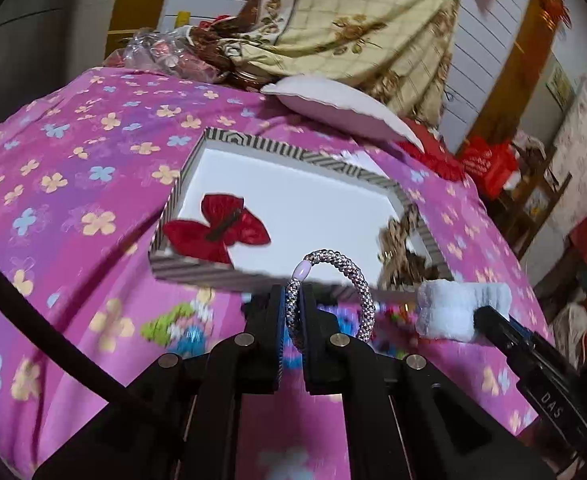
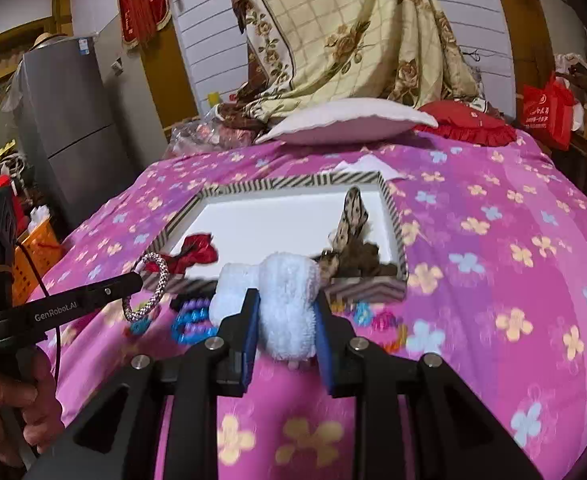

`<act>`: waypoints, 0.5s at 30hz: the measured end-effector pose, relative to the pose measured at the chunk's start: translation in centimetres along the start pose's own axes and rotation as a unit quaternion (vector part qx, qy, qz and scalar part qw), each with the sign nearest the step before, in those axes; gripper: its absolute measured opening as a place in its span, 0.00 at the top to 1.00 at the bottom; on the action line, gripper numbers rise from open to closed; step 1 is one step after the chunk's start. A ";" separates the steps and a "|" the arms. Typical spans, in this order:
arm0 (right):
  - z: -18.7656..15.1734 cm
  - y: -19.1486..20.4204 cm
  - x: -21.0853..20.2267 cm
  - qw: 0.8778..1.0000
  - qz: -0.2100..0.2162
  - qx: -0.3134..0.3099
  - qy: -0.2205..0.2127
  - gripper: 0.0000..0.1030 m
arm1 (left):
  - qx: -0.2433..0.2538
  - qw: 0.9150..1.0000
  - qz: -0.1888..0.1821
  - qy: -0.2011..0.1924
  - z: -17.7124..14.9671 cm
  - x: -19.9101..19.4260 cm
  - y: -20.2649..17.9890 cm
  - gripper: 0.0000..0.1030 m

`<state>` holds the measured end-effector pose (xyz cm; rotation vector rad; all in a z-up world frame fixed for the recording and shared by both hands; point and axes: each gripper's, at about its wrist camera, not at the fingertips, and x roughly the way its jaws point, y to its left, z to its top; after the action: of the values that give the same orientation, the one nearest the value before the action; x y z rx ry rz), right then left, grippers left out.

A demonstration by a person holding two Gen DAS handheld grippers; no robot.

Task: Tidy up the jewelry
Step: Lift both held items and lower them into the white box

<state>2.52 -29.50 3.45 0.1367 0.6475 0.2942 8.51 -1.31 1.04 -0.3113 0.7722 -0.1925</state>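
Silver beaded bracelet (image 1: 333, 292) pinched in left hand-held gripper (image 1: 293, 300); right hand-held gripper (image 2: 287, 316) clamps white scrunchie (image 2: 281, 304).

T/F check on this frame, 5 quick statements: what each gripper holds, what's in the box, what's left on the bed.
1. The left gripper is shut on a beaded bracelet. True.
2. The right gripper is empty. False: it is shut on a fluffy white hair tie.
3. A red bow lies in the striped box. True.
4. The box has a lid on it. False: it is open, with a brown spotted bow also lying inside.
5. Colourful hair ties lie on the pink bedspread in front of the box. True.
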 end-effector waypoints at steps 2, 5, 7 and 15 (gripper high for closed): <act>1.1 -0.1 0.9 1.000 -0.004 0.000 -0.010 0.75 | -0.012 1.000 -0.005 -0.006 0.9 0.7 0.1 1.00; 2.6 -0.1 2.4 1.000 -0.013 -0.003 -0.025 0.75 | -0.023 0.999 -0.005 -0.028 2.9 2.0 0.1 1.00; 4.0 -0.4 4.2 0.999 -0.020 -0.003 -0.028 0.75 | -0.036 0.998 0.002 -0.042 4.1 3.0 0.6 1.00; 7.5 -1.1 11.5 0.999 -0.005 0.041 0.007 0.75 | -0.098 0.994 0.040 -0.040 7.8 8.9 4.1 1.00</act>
<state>16.09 -27.19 2.57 0.2111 0.6735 0.2589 20.55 1.63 -0.97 -0.4708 0.7249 -0.0276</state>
